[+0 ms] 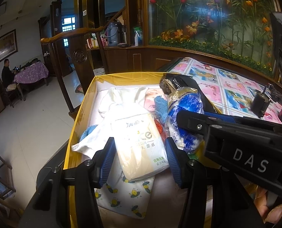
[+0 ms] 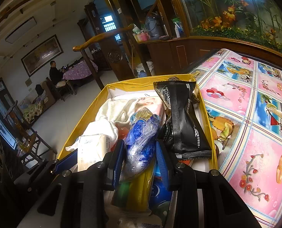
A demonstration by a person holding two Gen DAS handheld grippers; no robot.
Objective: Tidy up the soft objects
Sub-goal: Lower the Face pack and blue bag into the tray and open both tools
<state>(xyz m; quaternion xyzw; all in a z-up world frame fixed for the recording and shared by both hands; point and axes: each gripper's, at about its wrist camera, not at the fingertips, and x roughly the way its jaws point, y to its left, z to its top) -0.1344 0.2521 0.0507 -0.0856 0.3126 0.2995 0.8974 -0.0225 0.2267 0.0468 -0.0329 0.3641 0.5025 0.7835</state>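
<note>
soft objects lay heaped inside the yellow box (image 1: 78,117), which stood at the near edge of the patterned tablecloth (image 2: 255,133). the tissue pack (image 1: 139,144) lay near the box's front wall, on top of a white cloth (image 1: 95,138) and a lemon-print cloth (image 1: 125,193). the left gripper (image 1: 140,163) straddled that pack, its blue pads just beside the pack's two long sides; the jaws stood fairly wide, and whether they pressed the wrapper or only bracketed it could not be told.

toward the box's right wall, the right gripper (image 2: 141,161) had its jaws drawn in close around the blue-and-white plastic bundle (image 2: 141,133), and the crinkled film looked pinched between the pads. a black sachet (image 2: 181,121) leaned against the right wall just beside the bundle, with a blue towel (image 1: 161,108) and a pink pack (image 1: 150,98) further back in the box.

the likeliest trouble was slip: both wrappers were glossy and yielding, so a squeeze might only deform them and let them slide out. the white cloth partly wrapped the tissue pack's far end, so lifting the pack could drag the cloth with it and spill it over the left wall. the two grippers also sat close together, and the right one's body crossed beside the left's, so a careless lift might knock them together or tip the black sachet out of the box.
</note>
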